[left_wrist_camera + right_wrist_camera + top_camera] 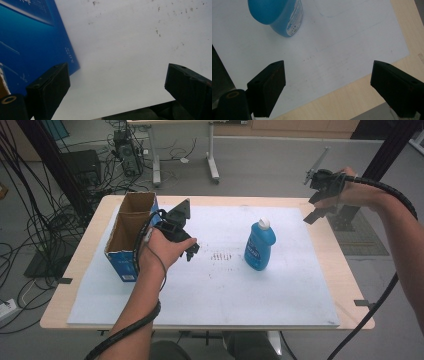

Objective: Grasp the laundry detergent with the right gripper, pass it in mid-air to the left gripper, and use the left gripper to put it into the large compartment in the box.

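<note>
Both tongs are standing wide open and holding nothing: the left tongs (191,251) are hovering low over the white mat (210,290) just beside the blue cardboard box (131,237), while the right tongs (314,206) are hanging raised over the far right corner of the bench (345,270), well apart from everything. The blue detergent bottle (260,245) is standing upright on the mat right of centre, white cap on, between the two hands and near neither. Judging from this layout, the step in hand is likely an approach to the bottle, with the open-topped box as a probable destination. To do it well, the operator should be bringing the right tongs down level with the bottle's body, below the neck, jaws straddling the narrow sides, and closing only once both pads are squarely alongside the plastic; a high or off-centre grip is likely tipping the bottle. The left tongs could be steadying the box wall. The high view is showing the box's two open compartments and the spacing of all things. The left gripper view is giving the box's printed blue wall (30,37) close beside one jaw. The right gripper view is showing the bottle's label (294,17) and the mat's edge against bare wood.
</note>
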`<state>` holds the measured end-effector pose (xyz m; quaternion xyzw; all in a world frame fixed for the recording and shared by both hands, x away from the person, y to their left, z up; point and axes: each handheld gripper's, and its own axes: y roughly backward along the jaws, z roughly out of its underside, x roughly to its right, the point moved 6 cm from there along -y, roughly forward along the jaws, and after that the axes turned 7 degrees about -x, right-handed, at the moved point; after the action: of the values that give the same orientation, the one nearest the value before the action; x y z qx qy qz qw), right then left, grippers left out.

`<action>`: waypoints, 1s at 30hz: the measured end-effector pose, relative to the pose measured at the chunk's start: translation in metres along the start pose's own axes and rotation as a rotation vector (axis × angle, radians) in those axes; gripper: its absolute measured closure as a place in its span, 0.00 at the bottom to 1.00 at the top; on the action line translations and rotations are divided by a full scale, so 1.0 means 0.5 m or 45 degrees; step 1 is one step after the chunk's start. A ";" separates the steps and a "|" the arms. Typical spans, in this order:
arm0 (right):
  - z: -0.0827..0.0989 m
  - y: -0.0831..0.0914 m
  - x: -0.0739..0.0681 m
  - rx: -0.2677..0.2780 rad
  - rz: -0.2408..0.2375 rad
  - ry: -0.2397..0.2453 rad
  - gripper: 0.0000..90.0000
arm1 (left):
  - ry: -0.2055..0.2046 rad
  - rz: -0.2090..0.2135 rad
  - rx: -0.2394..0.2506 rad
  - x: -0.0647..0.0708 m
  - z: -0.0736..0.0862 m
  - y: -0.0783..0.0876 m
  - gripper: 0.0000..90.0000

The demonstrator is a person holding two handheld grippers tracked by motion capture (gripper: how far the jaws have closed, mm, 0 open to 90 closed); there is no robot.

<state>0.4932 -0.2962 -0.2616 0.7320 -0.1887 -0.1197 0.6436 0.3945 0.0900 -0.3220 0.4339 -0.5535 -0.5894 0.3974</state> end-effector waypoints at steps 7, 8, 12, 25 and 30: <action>0.007 0.002 -0.003 0.009 -0.001 -0.005 0.14 | -0.001 -0.007 0.007 0.000 0.002 0.006 0.07; 0.009 0.002 -0.003 0.013 -0.001 -0.006 0.14 | -0.003 -0.009 0.005 -0.001 0.003 0.007 0.07; 0.012 0.005 -0.006 0.014 0.003 -0.002 0.14 | -0.002 -0.010 0.009 -0.002 0.004 0.008 0.07; 0.014 0.005 -0.026 0.064 0.003 0.009 0.13 | -0.001 -0.003 0.015 -0.007 0.011 0.001 0.07; 0.029 -0.001 -0.036 0.092 -0.008 -0.005 0.13 | -0.004 -0.003 0.014 -0.007 0.015 -0.001 0.07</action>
<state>0.4709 -0.3012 -0.2652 0.7550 -0.1919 -0.1162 0.6161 0.3883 0.0957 -0.3220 0.4357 -0.5570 -0.5874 0.3935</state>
